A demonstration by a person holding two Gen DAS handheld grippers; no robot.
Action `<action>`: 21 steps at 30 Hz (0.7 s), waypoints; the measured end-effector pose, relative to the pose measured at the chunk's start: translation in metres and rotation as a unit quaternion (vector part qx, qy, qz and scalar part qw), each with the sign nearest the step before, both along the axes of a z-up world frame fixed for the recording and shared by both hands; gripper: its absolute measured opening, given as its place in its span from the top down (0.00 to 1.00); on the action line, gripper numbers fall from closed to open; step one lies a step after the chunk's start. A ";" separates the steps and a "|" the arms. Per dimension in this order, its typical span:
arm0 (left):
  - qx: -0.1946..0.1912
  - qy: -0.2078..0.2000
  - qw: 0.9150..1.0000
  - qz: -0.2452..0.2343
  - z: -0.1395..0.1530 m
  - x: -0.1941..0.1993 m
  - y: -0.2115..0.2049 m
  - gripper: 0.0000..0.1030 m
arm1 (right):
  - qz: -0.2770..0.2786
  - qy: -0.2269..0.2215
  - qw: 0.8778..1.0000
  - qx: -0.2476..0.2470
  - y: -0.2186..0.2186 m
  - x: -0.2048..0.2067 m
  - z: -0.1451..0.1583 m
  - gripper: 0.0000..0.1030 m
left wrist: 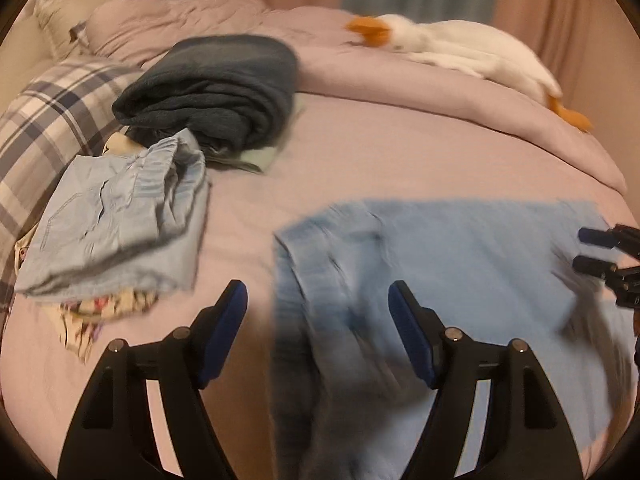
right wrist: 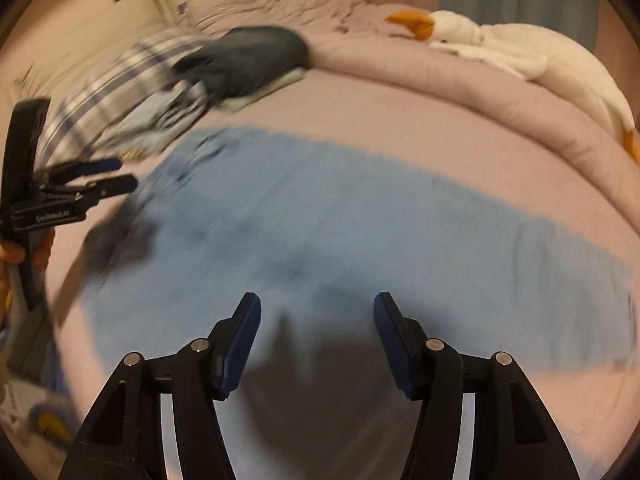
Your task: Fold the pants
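Light blue pants (left wrist: 440, 264) lie spread flat on the pink bed, blurred by motion; in the right wrist view they (right wrist: 340, 224) stretch from left to right across the bed. My left gripper (left wrist: 318, 300) is open and empty, hovering over the pants' left end, near the waist. My right gripper (right wrist: 318, 312) is open and empty above the near edge of the pants. The right gripper also shows at the right edge of the left wrist view (left wrist: 594, 250), over the pants' far end. The left gripper shows at the left of the right wrist view (right wrist: 120, 176).
A folded light denim garment (left wrist: 116, 220) lies on a patterned cloth at the left. A dark folded blanket (left wrist: 216, 88) sits behind it beside a plaid pillow (left wrist: 52, 116). A white plush goose (left wrist: 460, 52) lies on the rumpled pink duvet (left wrist: 400, 92) at the back.
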State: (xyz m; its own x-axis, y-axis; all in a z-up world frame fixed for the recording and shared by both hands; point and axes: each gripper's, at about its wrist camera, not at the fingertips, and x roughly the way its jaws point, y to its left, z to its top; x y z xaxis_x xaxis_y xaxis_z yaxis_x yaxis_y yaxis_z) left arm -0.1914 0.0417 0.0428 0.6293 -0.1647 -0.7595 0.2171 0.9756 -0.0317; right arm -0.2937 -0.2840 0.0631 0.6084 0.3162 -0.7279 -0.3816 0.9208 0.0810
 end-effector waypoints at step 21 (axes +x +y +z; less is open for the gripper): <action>0.012 0.079 0.994 -0.068 -0.021 0.060 0.006 0.65 | 0.139 0.044 0.973 -0.179 0.038 0.137 -0.027 0.93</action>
State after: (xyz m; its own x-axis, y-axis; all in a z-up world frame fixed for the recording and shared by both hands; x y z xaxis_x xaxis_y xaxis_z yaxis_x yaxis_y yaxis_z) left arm -0.1316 0.0478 0.0215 0.4754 -0.2201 -0.8518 0.3416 0.9384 -0.0519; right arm -0.1562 -0.2459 0.0362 0.4657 0.1754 -0.8674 -0.6254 0.7587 -0.1824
